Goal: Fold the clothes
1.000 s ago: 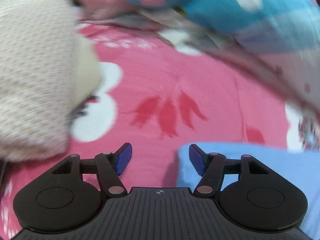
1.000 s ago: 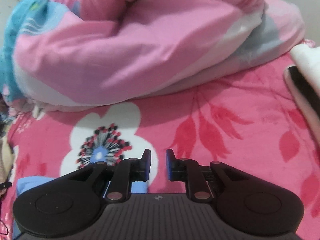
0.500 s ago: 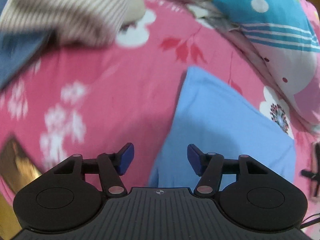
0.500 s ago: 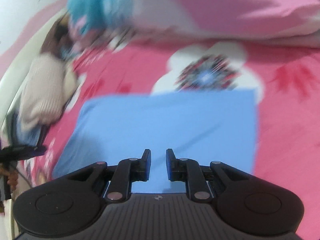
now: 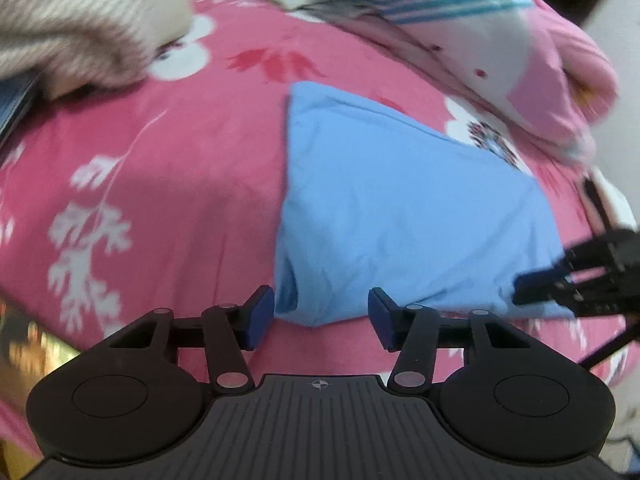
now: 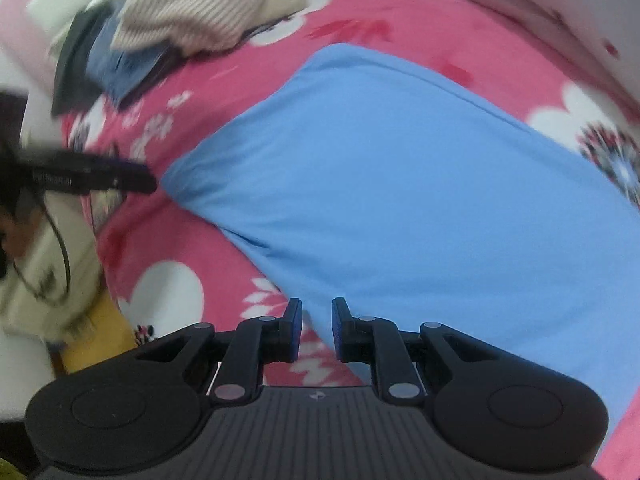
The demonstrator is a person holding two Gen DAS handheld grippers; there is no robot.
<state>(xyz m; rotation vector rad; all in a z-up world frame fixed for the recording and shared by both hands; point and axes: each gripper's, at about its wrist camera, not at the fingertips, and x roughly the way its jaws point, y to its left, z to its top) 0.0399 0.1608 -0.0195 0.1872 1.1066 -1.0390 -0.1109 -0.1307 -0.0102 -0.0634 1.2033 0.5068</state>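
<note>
Two grippers hover over a pink floral bedsheet (image 5: 168, 184), each at a near corner of a folded light-blue garment (image 5: 392, 216) that lies flat on it. The left gripper (image 5: 321, 317) has its jaws spread wide, with the garment's near left corner between the blue pads; neither pad presses the cloth. The right gripper (image 6: 316, 328) shows only a narrow gap between its pads, and the garment's near edge runs just past that gap. Whether any cloth is pinched there I cannot tell; the fingers look slightly parted with nothing held.

In the left wrist view the right gripper (image 5: 532, 284) comes in from the right edge, its blurred fingertips at the garment's near right corner. In the right wrist view the left gripper (image 6: 148, 178) appears at the left, its tip just beside the garment's left corner.

Far left on the sheet sits a heap of clothes: a beige striped knit (image 6: 200, 8) on top of dark blue and black pieces (image 6: 108, 64). Along the far side lies a bunched quilt (image 5: 500, 40) in pink, white and teal, well apart from the blue garment's far edge. A black-and-white item (image 5: 600, 200) lies at the right, near the right gripper. At the near left edge of the right wrist view, a cream sleeve (image 6: 36, 292) and a yellow patch (image 6: 100, 340) show, blurred.
</note>
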